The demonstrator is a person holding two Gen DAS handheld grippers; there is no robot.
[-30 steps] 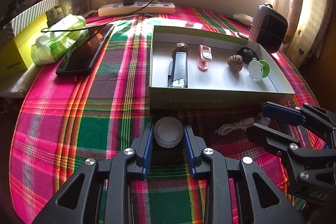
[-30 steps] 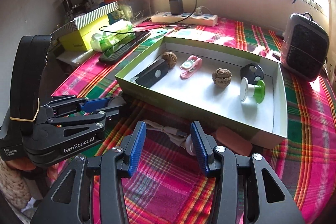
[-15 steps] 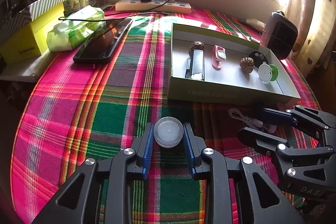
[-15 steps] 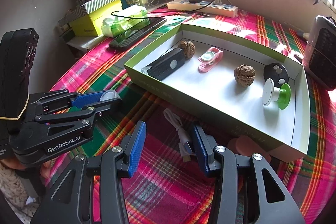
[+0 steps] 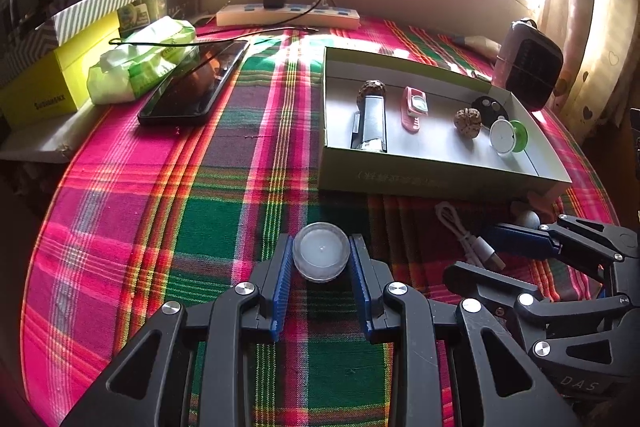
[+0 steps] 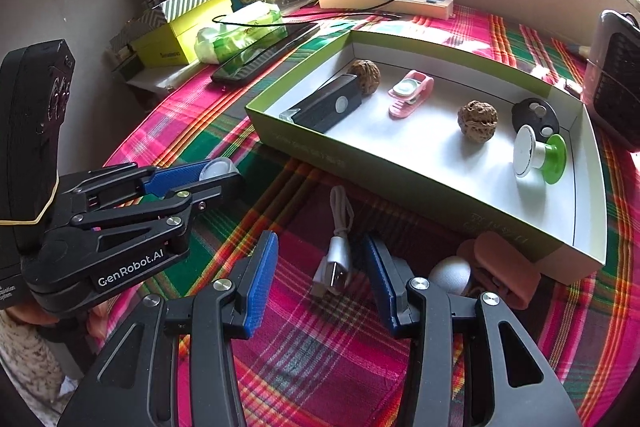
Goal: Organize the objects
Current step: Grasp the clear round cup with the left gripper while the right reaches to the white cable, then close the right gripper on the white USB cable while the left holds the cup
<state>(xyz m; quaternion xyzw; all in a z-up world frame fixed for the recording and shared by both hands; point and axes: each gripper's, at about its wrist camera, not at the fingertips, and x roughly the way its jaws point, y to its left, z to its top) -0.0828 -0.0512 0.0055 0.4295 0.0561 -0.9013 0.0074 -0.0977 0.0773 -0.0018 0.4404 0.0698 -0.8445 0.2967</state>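
Note:
My left gripper is shut on a small round clear container and holds it above the plaid cloth; it also shows in the right wrist view. My right gripper is open, its fingers on either side of a white USB cable that lies on the cloth in front of the green box. The box holds a black device, two walnuts, a pink clip, a black disc and a white-green spool.
A white ball and a peach-pink object lie right of my right gripper by the box's corner. A phone, tissue pack and yellow box sit at the left. A power strip is at the back, a heater far right.
My left gripper has drawn back and left from the box with the container in it. My right gripper has moved forward so the cable's plug now lies between its fingers.

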